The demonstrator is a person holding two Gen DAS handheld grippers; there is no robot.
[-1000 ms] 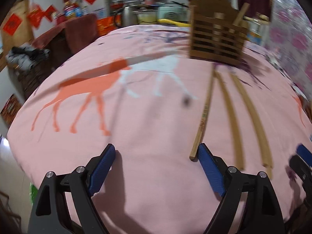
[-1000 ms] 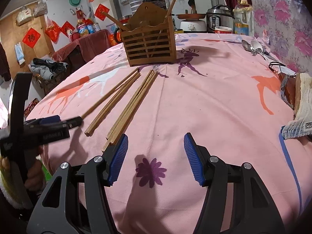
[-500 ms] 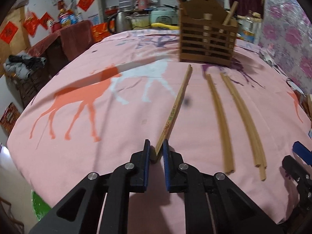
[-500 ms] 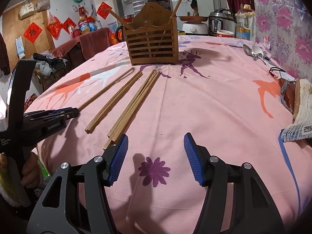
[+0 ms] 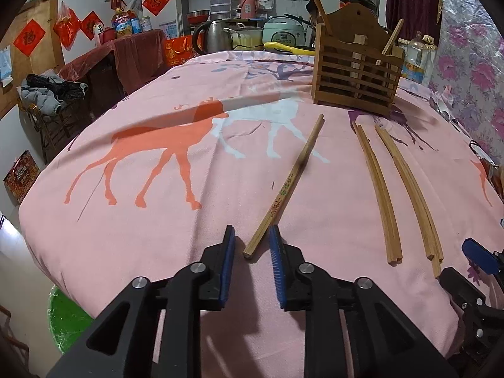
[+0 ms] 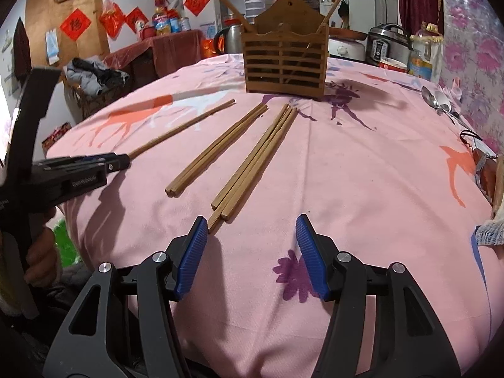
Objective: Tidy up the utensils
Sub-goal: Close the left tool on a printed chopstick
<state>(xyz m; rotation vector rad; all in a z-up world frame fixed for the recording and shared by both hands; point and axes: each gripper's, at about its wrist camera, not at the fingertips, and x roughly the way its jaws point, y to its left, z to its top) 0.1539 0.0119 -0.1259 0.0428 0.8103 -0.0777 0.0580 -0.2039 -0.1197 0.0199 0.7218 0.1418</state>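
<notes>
A single printed chopstick (image 5: 293,179) lies on the pink tablecloth (image 5: 157,236). Its near end sits between the pads of my left gripper (image 5: 251,231), whose jaws are opening, with a small gap on each side. To its right lie a pair of chopsticks (image 5: 378,186) and a thicker bundle (image 5: 409,186). The slatted wooden holder (image 5: 356,75) stands behind them with a few sticks in it. My right gripper (image 6: 252,220) is open and holds nothing; the bundle's (image 6: 261,154) near end lies just by its left fingertip (image 6: 200,223). The left gripper (image 6: 116,160) shows at the single chopstick's (image 6: 189,124) end.
Metal spoons (image 6: 439,100) lie near the table's far right edge. A white mesh cloth (image 6: 491,233) sits at the right edge. A kettle (image 5: 214,36), pots and a rice cooker (image 6: 390,44) crowd the space behind the table. The table edge drops off close below both grippers.
The left gripper went from wide open to shut on the single chopstick's near end, then parted a little. The right gripper drifted slightly left towards the bundle and stayed open.
</notes>
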